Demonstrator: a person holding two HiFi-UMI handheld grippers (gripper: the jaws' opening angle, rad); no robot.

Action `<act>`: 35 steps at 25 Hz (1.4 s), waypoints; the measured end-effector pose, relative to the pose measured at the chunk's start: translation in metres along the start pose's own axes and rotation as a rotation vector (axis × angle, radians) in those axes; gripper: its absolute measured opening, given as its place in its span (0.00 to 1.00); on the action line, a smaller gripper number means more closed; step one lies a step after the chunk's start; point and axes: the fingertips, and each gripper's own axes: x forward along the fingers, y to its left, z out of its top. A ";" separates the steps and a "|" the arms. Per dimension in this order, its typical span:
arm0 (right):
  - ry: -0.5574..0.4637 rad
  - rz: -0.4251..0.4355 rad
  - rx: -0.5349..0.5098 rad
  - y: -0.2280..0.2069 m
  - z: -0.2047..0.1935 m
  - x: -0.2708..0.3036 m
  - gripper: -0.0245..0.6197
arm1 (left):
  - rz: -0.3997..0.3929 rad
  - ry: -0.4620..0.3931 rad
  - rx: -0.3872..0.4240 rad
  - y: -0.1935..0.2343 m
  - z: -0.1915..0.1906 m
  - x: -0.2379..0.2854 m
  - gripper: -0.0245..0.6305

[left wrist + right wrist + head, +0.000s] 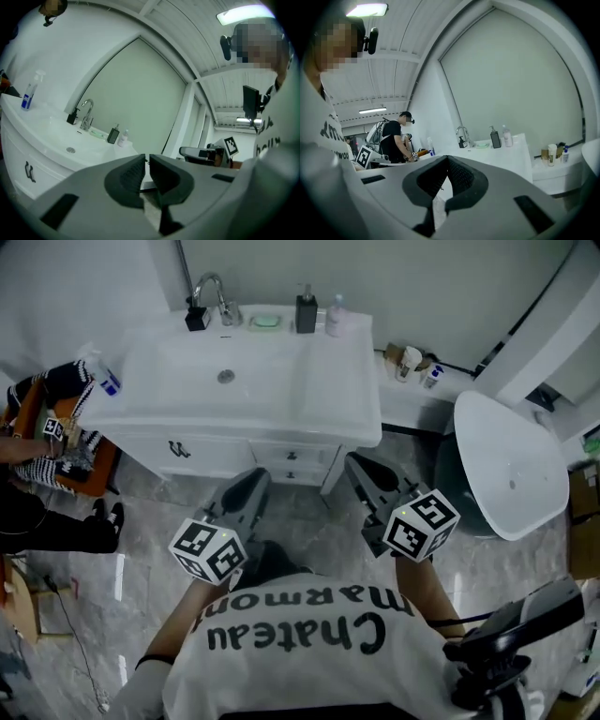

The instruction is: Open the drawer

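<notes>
Washbasin cabinet (328, 418): white, at the far side, basin on top.
Left gripper (249, 486): near the cabinet front, just left of the drawer and not touching it; fingers pressed together, nothing between them.
Right gripper (366, 470): beside the cabinet's right corner; fingers pressed together, empty.
Drawer (292, 457): small, upper of two in the cabinet front, closed.
Soap dispenser (307, 312): dark, upright, behind the basin.

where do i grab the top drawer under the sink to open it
Take the dark knob in the middle of the top drawer front, coming straight in from the front with the jaws level. It's the only part standing proud of the flat white face, so probably the one place to close on.
</notes>
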 end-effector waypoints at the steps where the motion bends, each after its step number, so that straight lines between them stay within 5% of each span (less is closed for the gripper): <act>1: 0.001 0.003 0.006 -0.002 -0.004 -0.001 0.05 | 0.015 0.014 -0.012 0.002 -0.006 -0.001 0.05; 6: 0.040 -0.015 0.059 -0.020 -0.028 -0.007 0.05 | 0.081 0.075 -0.113 0.020 -0.043 0.002 0.05; 18: 0.163 -0.055 0.168 -0.059 -0.095 -0.017 0.05 | 0.141 0.260 -0.111 0.059 -0.132 0.059 0.05; 24: 0.234 -0.072 0.170 -0.086 -0.119 -0.016 0.05 | 0.163 0.344 -0.117 0.080 -0.165 0.098 0.24; 32: 0.296 -0.073 0.267 -0.112 -0.146 -0.007 0.05 | 0.412 0.502 -0.067 0.150 -0.229 0.137 0.27; 35: 0.316 -0.089 0.292 -0.124 -0.162 -0.003 0.05 | 0.450 0.584 -0.056 0.173 -0.263 0.156 0.29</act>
